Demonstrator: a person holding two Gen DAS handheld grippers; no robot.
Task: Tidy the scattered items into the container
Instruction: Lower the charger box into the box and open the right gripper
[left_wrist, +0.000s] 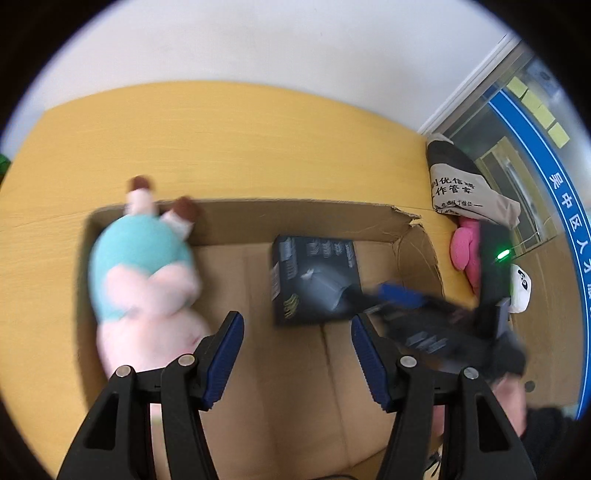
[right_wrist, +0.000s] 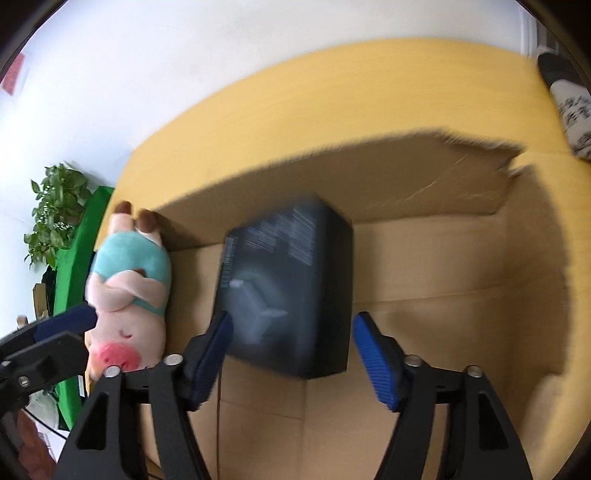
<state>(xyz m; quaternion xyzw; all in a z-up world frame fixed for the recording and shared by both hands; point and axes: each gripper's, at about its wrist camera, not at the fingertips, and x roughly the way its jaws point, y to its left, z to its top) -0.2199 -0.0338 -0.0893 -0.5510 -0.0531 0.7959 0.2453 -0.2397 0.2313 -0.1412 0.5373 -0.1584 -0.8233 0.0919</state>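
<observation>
An open cardboard box (left_wrist: 303, 218) sits on the yellow table (left_wrist: 221, 140). Inside it lie a pink plush pig in a teal shirt (left_wrist: 144, 280) at the left and a black product box (left_wrist: 314, 280) in the middle. My left gripper (left_wrist: 297, 350) is open and empty above the box floor. My right gripper (right_wrist: 291, 354) is open, with the black product box (right_wrist: 291, 291) just beyond its fingertips, apart from them. The pig (right_wrist: 129, 288) shows at the left of the right wrist view. The right gripper (left_wrist: 406, 299) is blurred in the left wrist view.
A beige cloth bag with printed text (left_wrist: 465, 184), a pink plush item (left_wrist: 465, 251) and a small white toy (left_wrist: 521, 291) lie on the table right of the box. A plant (right_wrist: 55, 210) and a green panel (right_wrist: 77, 266) stand past the table's left side.
</observation>
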